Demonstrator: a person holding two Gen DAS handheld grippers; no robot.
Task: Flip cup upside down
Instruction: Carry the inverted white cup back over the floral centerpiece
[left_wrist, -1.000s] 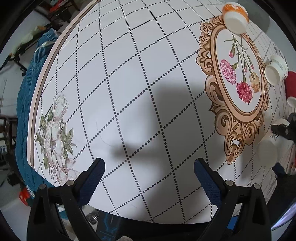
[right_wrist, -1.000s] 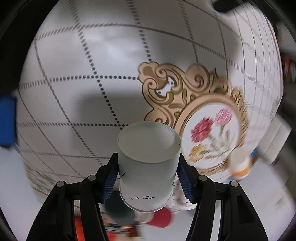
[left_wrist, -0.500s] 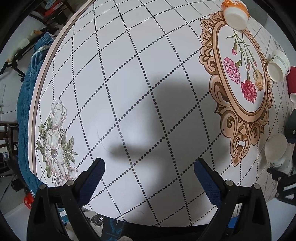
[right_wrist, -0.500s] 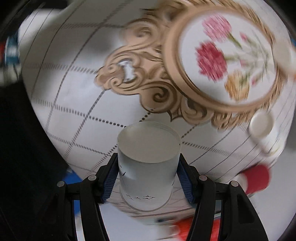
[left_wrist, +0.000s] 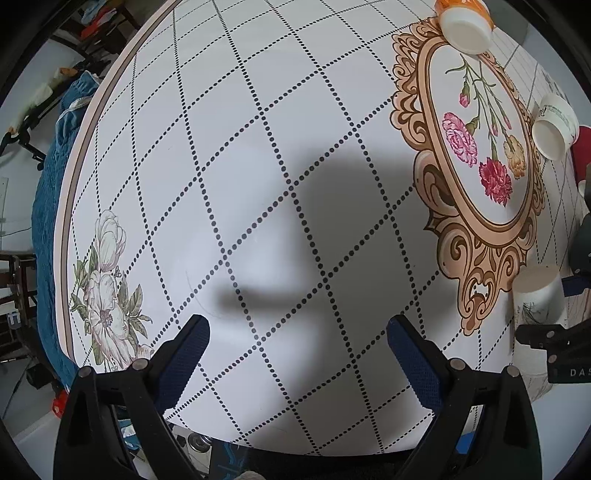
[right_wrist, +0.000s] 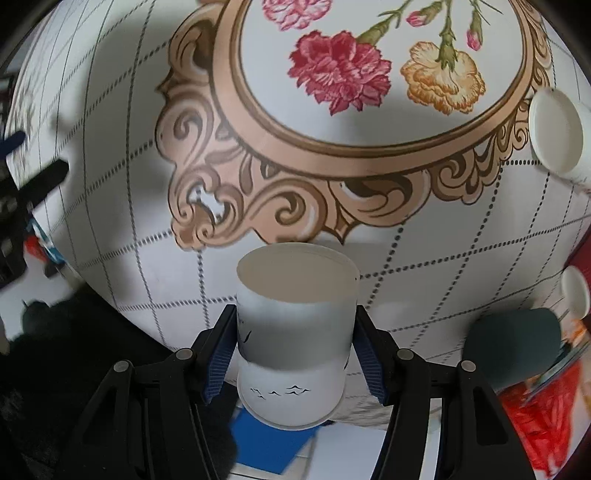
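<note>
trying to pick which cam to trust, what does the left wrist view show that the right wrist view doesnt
Left wrist only: the open left gripper over the table, the pale flower print, an orange cup.

Right wrist only: the right gripper shut on the white cup, bird print visible, and a dark cup.

Both: the carnation medallion, that white cup.

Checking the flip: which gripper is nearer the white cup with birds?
Right. The right gripper clamps the white cup; the left gripper hangs open well aside.

Tablecloth (left_wrist: 258, 155) covering the table; orange cup (left_wrist: 466, 22) lying at far right; white cup (left_wrist: 554, 125) lying beside it; dark cup (right_wrist: 513, 350) sitting near right.
</note>
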